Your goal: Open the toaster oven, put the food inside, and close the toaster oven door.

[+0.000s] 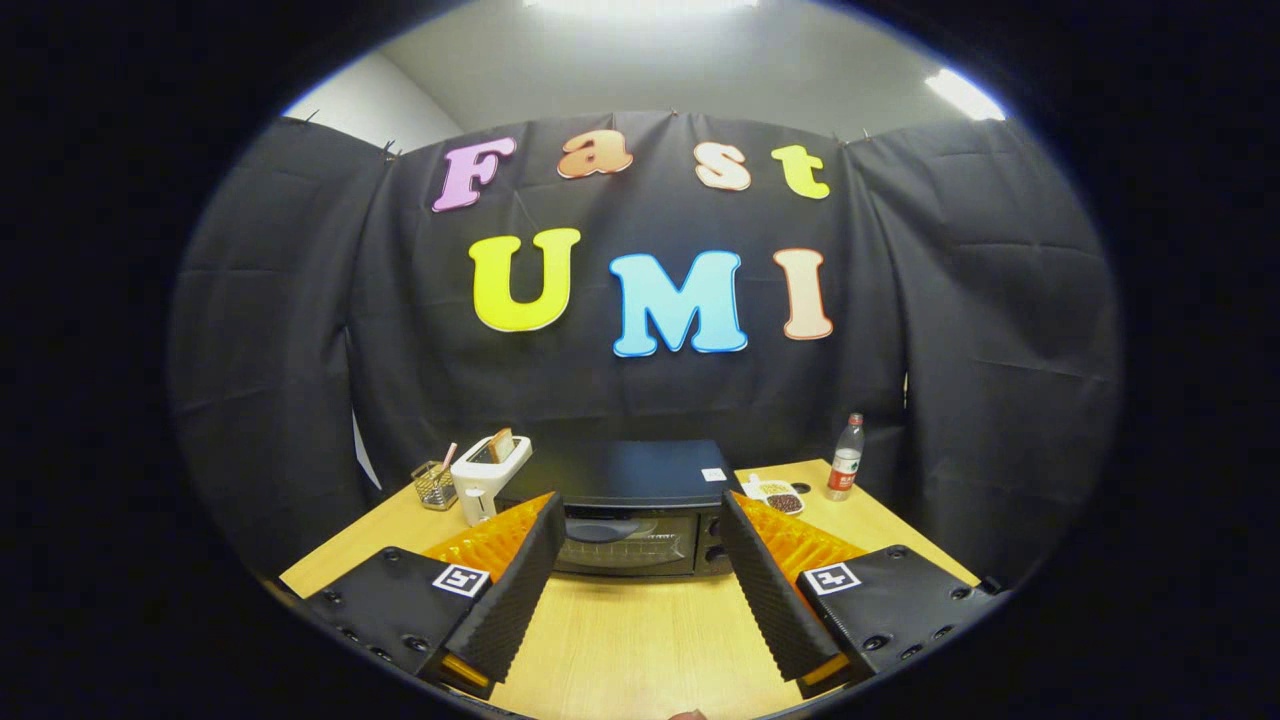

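A black toaster oven (630, 505) stands on the wooden table (640, 640), straight ahead of my fingers, its glass door shut. My gripper (640, 525) is open, held above the table a short way in front of the oven, with nothing between the fingers. The oven door and its knobs show in the gap between the fingertips. A small white dish (778, 496) with brownish food sits on the table just right of the oven.
A white pop-up toaster (488, 470) with a slice of bread in it stands left of the oven, and a wire holder (434, 484) beside that. A plastic bottle (846, 458) stands at the back right. Black cloth walls close the booth behind.
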`<move>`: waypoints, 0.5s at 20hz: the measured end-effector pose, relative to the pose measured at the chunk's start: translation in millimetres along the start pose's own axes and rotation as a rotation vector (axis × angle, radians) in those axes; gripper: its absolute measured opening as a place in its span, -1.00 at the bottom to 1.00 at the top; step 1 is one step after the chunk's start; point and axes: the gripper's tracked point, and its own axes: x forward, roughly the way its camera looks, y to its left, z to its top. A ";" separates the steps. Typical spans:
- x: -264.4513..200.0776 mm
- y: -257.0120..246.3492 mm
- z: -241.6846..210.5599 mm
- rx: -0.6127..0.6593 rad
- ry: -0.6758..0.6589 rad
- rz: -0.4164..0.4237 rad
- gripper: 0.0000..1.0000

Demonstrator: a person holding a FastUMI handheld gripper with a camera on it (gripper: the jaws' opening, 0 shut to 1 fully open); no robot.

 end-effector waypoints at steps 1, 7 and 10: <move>-7.3 -10.1 7.0 0.005 -0.020 -0.010 0.96; -53.4 -64.1 35.8 0.049 -0.086 -0.051 0.96; -70.4 -85.9 44.0 0.015 -0.133 -0.052 0.95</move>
